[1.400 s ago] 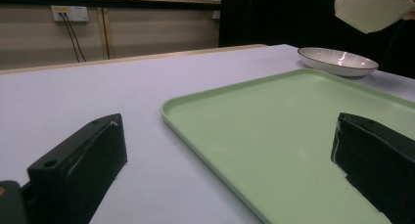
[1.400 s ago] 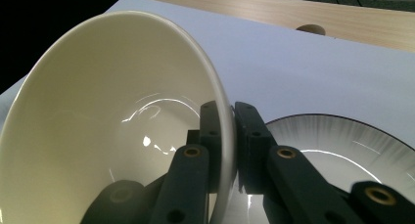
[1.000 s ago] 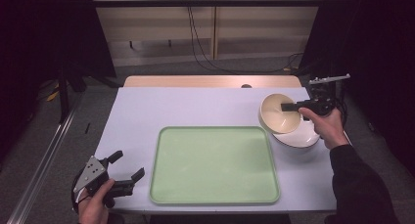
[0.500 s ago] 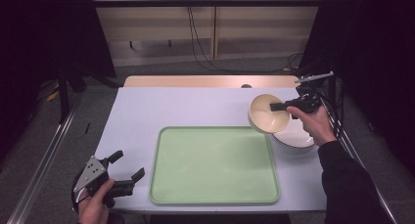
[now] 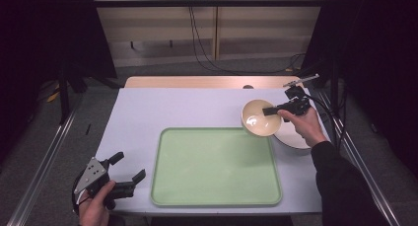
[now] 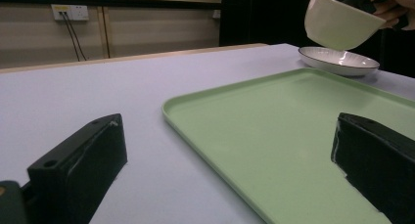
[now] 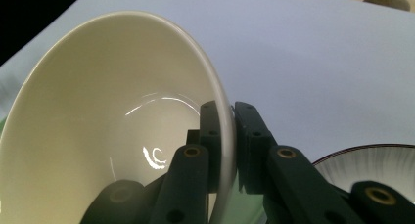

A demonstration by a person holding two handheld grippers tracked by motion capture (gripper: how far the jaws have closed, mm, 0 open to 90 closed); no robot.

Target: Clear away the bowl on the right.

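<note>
In front of you, the flat green plastic tray (image 5: 216, 167) lies on the pale rectangular table (image 5: 162, 107), toward its near edge. Your right gripper (image 5: 272, 110) holds the cream ceramic bowl (image 5: 260, 119) by its rim above the tray's far right corner, over the shallow white plate (image 5: 294, 138) just right of the tray. Your left gripper (image 5: 129, 170) sits left of the tray, at the near left corner.
</note>
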